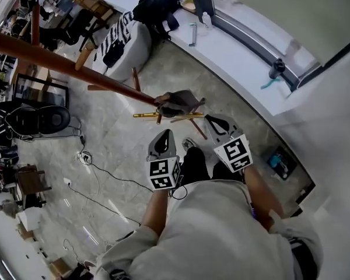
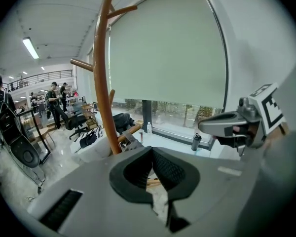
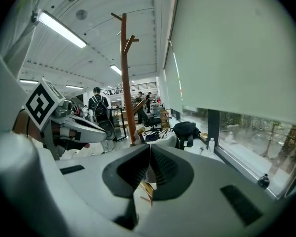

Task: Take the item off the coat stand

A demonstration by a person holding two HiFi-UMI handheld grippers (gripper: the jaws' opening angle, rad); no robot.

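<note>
Left tool [image 2: 151,152]: jaws pressed together, nothing between them.
Right tool [image 3: 150,149]: jaws likewise together and empty.
Dark item [image 1: 179,102]: hangs on a peg of the coat stand [image 1: 76,70], at the near end of the brown pole as the head view shows it.
Item to tools: it lies just beyond the two tips and between them, near both and touching neither. The right tool's tip looks the nearer.
Markings: the left cube [image 1: 163,174] and right cube [image 1: 236,152] carry black-and-white square patterns.
Head view only: the item itself, a thin yellowish bar [image 1: 166,115] just under it, the person's sleeves, the pale stone floor [image 1: 116,133] with a cable [image 1: 105,171] across it, and a black chair [image 1: 38,118] far to the left.
Left gripper view only: the stand's pole rising past the jaws with bare pegs, the right tool at the right edge, and a bottle [image 2: 196,141] on the white desk [image 1: 233,54] below a drawn blind [image 2: 167,53].
Right gripper view only: the left tool at the left, a person with a backpack [image 3: 96,105] behind the stand, and ceiling strip lights [image 3: 61,29].
Farther out: a black bag [image 1: 157,7] lies on the desk.
</note>
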